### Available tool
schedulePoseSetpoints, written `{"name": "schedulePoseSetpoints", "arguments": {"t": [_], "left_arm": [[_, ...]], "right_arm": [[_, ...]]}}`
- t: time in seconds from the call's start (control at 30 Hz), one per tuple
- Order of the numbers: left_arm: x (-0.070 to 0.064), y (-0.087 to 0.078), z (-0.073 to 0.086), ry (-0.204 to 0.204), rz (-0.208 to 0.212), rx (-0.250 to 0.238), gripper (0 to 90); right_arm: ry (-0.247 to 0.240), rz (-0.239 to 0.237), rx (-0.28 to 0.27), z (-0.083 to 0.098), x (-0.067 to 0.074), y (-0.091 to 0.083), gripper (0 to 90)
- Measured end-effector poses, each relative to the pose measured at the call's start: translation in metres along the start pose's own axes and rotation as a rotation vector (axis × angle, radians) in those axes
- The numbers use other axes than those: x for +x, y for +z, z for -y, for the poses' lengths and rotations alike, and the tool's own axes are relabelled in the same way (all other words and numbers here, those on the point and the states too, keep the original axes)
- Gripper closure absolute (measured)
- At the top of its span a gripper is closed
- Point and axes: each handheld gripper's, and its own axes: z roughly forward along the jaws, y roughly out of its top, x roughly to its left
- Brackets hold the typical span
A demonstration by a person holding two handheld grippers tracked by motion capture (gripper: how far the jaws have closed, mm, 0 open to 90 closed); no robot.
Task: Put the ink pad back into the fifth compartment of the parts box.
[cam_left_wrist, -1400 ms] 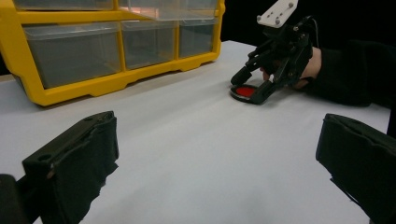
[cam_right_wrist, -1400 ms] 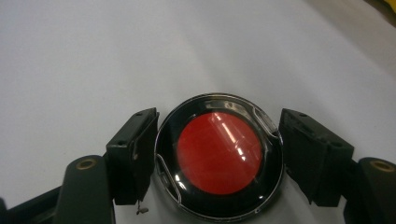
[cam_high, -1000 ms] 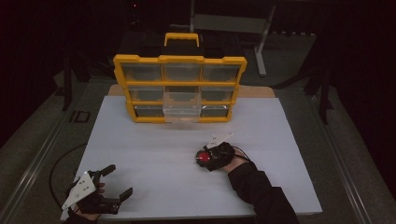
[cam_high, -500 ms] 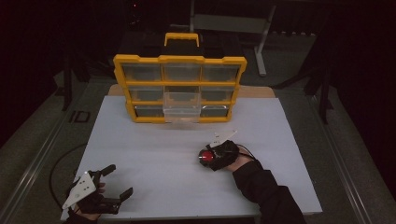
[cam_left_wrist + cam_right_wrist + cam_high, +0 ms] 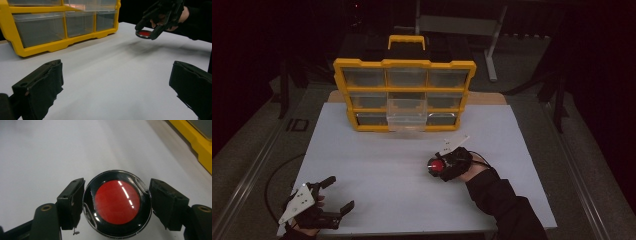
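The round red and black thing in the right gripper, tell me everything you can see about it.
The round disc is flat, with a glossy red centre inside a black ring and a thin clear-looking outer rim, like a small lidded case; the material looks like plastic. The right gripper clamps it at opposite edges, one black jaw on each side. It is held roughly level, red face up, and the left gripper view shows it lifted above the white table, in front of the yellow drawer organizer.

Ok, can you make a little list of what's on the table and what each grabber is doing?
table: white top
organizer: yellow drawer organizer at the far side, one clear middle drawer pulled out
right gripper: shut on the round black disc with a red centre, held above the table
left gripper: fingers wide apart, holding nothing
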Motion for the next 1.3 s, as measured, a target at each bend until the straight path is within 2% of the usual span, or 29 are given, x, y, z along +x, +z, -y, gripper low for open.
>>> {"name": "schedulePoseSetpoints", "arguments": {"t": [0.53,1.3], "left_arm": [[0.000,0.000,-0.001,0.003,0.000,-0.003,0.0],[-0.001,0.000,-0.001,0.006,0.000,-0.001,0.0]], "right_arm": [[-0.033,0.005,-0.004,-0.021,0.001,-0.028,30.3],[-0.085,0.007,0.000,-0.056,0.002,-0.058,30.3]]}}
